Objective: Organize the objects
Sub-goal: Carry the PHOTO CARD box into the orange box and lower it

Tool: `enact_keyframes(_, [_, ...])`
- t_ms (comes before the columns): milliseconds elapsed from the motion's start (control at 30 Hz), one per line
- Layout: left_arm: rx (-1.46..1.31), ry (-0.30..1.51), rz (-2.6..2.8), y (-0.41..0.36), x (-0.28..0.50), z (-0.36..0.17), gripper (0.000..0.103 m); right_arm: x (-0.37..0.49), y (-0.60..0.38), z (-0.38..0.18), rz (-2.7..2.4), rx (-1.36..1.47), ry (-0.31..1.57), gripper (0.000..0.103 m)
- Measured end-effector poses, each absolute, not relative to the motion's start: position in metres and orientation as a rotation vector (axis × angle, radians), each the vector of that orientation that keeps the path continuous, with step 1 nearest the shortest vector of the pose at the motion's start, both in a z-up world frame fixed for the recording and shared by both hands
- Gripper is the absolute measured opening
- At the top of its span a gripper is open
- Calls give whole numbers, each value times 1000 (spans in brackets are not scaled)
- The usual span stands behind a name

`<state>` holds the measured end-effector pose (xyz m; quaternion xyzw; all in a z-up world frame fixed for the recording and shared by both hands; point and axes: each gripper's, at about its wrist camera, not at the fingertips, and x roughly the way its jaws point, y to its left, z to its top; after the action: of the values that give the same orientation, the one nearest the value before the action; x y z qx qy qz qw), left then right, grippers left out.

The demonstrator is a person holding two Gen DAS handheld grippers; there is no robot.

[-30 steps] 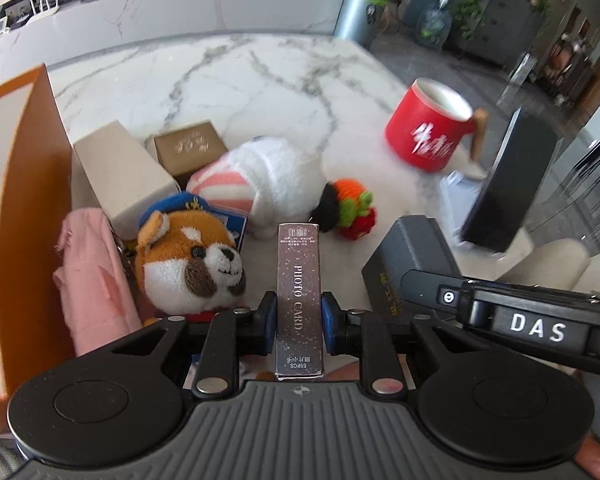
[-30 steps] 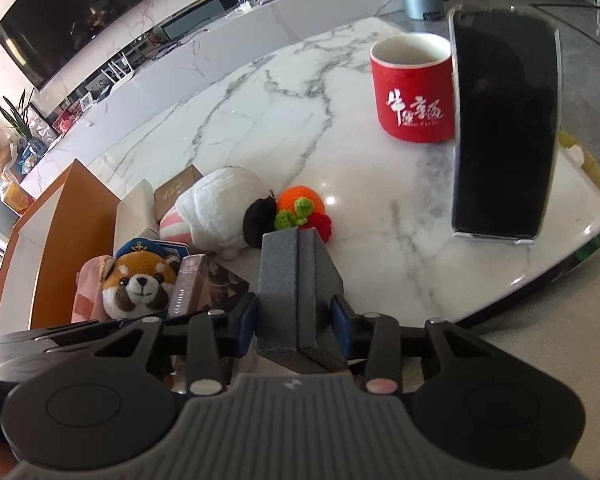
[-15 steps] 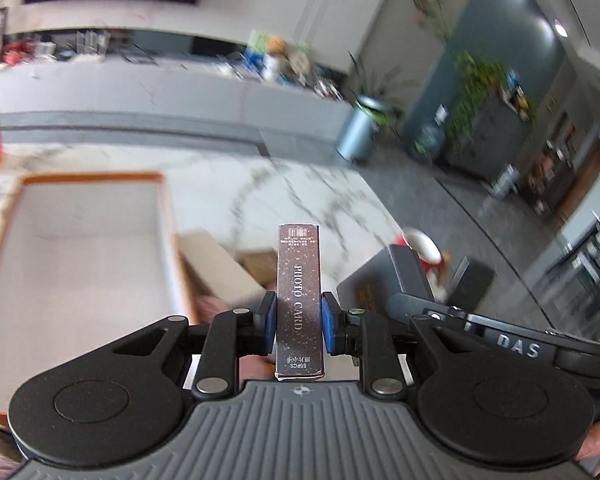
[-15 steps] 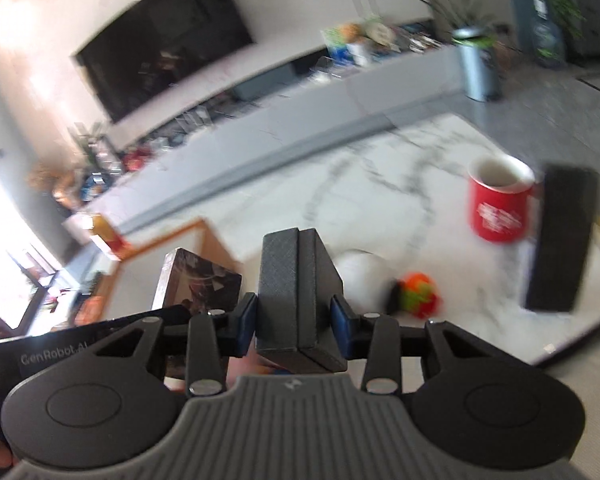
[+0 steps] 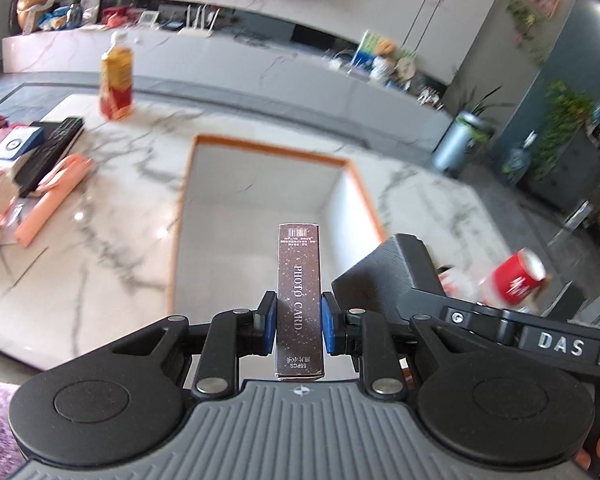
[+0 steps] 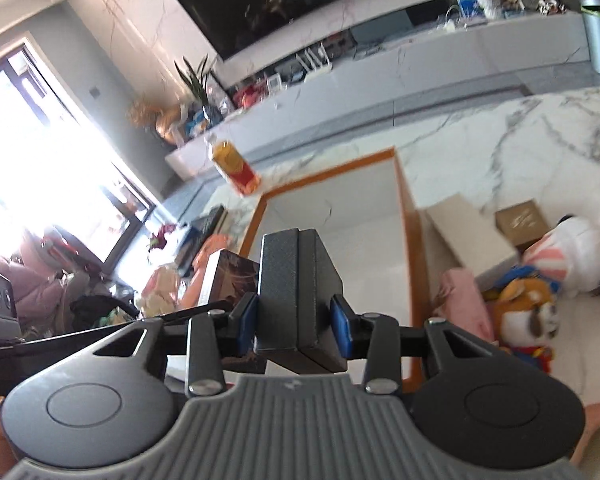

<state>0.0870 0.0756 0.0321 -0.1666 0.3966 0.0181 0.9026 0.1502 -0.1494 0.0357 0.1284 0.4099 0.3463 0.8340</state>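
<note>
Left wrist view: left tool (image 5: 299, 326) pinches photo card box (image 5: 299, 292) by its narrow sides, above the orange-rimmed tray (image 5: 182, 208) on the counter (image 5: 84, 248); likely light, stiff cardboard. Right wrist view: right tool (image 6: 296, 322) clamps dark case (image 6: 298, 288) mid-body; probably rigid, smooth, possibly slippery.

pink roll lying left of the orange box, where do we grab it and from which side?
Take the pink roll at mid-length, coming from above with the jaws across its narrow width. It lies flat and slanted on the marble table, long and slim, so a centred cross grip should keep it balanced. Its upper end sits by a black keyboard.
</note>
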Motion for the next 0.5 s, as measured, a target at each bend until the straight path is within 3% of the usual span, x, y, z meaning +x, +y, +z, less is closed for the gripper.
enact_keyframes(500, [-213,965,78,86,93,-19,26,186,-102,-34,711,377,1121,41])
